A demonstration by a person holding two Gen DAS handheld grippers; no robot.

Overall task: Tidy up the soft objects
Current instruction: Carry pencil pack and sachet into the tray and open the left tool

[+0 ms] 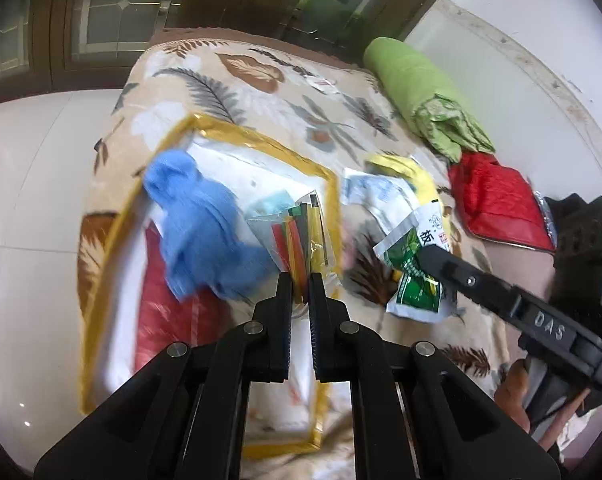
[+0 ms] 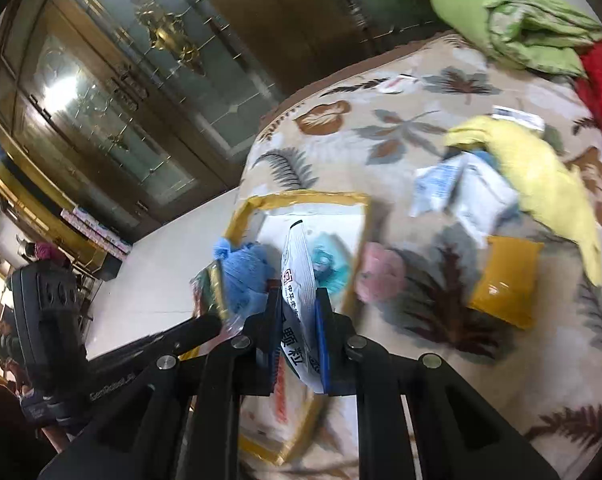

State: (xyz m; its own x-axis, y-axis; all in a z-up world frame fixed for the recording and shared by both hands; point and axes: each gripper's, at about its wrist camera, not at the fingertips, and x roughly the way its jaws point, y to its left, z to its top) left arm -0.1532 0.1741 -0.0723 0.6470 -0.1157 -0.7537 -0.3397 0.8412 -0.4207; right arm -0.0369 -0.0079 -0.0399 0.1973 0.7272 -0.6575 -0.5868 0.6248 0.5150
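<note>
Progress approx mid-way, by my read: yellow-trimmed bag (image 1: 101, 248) at left already holds blue cloth (image 1: 197, 220); pink soft item (image 2: 381, 272), yellow cloth (image 2: 541, 176), white packets (image 2: 461, 188) lie loose on leaf-print blanket (image 2: 481, 360) to right.

Left gripper (image 1: 300, 288): jaws nearly closed, pinching clear pkt of coloured strips (image 1: 297, 236) over bag, tilted down.

Right gripper (image 2: 299, 304): jaws clamped on green-white sachet (image 1: 409, 264), angled down beside bag's right edge.
</note>
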